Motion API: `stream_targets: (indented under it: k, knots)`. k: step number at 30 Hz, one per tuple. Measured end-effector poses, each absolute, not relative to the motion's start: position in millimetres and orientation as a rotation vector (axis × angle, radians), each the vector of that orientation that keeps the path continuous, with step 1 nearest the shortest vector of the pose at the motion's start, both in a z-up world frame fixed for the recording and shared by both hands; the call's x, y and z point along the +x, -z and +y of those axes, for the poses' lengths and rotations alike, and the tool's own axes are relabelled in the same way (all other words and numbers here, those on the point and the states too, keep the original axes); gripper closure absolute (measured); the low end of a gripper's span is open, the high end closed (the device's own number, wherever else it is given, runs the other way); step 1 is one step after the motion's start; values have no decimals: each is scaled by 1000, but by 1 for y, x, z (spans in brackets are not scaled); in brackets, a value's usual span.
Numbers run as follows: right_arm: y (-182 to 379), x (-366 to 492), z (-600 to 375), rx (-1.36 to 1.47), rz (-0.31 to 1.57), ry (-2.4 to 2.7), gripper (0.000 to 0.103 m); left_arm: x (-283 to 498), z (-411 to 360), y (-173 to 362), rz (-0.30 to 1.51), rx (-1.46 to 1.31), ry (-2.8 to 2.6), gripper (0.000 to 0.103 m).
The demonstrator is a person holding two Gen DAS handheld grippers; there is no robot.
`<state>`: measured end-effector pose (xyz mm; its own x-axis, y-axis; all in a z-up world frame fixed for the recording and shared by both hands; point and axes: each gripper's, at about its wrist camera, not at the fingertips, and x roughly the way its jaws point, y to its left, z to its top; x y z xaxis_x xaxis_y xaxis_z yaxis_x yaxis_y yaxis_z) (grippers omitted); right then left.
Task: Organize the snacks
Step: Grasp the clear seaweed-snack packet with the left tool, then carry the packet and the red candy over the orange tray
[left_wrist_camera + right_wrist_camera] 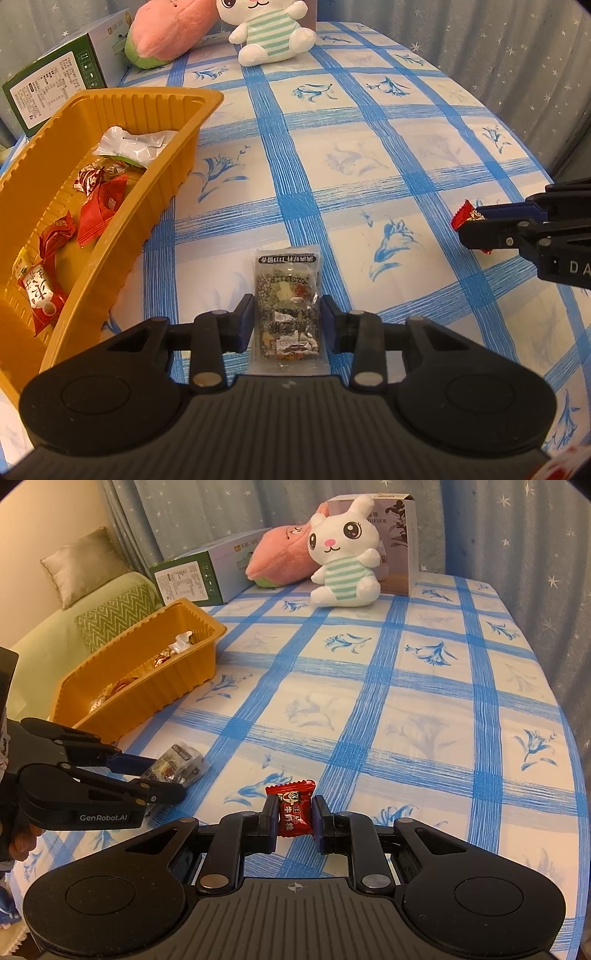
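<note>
You have most of the snacks already in the yellow tray, which stands at the far left of the table: several red packets and a white one lie inside it. Two snacks are left outside, and you hold both. Your left gripper is clamped on the clear mixed-nut packet, just right of the tray's near end; the packet seems to rest on the cloth. Your right gripper is clenched on the red candy, further to the right and well apart from the tray. I see no other loose snack on the cloth. What remains, I think, is to carry these two over the tray and release them there.
</note>
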<state>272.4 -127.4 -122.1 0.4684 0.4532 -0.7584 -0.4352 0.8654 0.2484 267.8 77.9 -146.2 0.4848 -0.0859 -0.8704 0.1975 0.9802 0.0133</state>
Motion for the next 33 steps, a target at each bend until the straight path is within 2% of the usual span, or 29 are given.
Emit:
stream_targets:
  k: [10, 33]
  knots:
    - [114, 266, -124, 19, 914, -559, 84, 251, 80, 127, 1007, 82, 155, 68]
    - [67, 253, -69, 11, 801, -714, 84, 199, 126, 39, 810, 6, 57, 68]
